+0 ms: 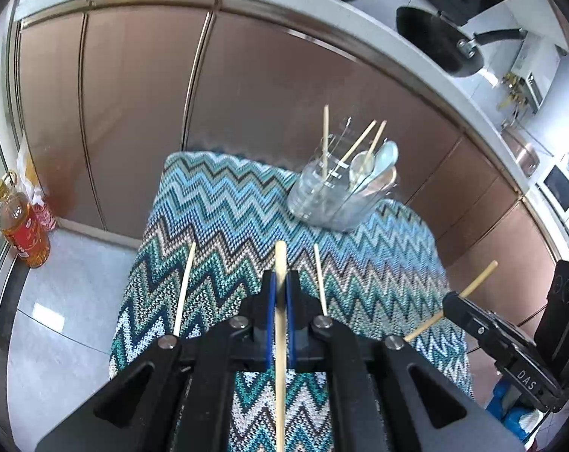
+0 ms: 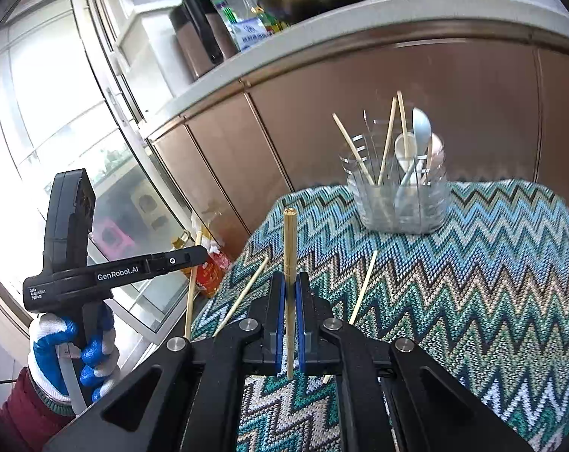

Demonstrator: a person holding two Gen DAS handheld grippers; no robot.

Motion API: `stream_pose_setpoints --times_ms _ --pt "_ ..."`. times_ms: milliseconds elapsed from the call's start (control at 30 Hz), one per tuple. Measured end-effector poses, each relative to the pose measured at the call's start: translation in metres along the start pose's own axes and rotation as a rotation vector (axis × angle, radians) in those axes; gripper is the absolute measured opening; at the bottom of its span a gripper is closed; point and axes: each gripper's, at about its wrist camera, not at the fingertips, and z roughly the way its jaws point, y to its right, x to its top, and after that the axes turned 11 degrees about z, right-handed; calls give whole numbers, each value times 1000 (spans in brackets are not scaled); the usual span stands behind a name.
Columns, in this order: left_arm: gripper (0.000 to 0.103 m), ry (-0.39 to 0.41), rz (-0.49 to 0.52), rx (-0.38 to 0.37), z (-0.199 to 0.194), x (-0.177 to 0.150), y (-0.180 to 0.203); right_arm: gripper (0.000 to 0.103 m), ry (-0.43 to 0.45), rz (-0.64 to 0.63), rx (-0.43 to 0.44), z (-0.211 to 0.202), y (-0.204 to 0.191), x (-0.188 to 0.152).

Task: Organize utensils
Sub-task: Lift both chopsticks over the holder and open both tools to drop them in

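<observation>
Wooden chopstick point(image 1: 280, 263) pinched in left gripper point(image 1: 280, 282), gold-tipped chopstick point(image 2: 290, 241) pinched in right gripper point(image 2: 290, 286)

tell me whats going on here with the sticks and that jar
A person is sorting utensils with a handheld gripper in each hand. The left gripper is shut on one chopstick, and the right gripper is shut on another chopstick. Both are held above the zigzag cloth. Two more loose chopsticks lie on it. The clear holder at the far end already has three chopsticks and some spoons standing in it.
</observation>
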Motion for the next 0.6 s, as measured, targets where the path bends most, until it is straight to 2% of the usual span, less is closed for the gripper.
stream_pose_setpoints --times_ms 267,500,600 --pt "5 113 27 13 -35 14 12 6 60 -50 -10 -24 -9 9" --pt "5 240 47 0 -56 50 29 6 143 -82 -21 -40 -12 51" --pt "5 266 56 -6 -56 65 37 6 176 -91 -24 -45 -13 70"
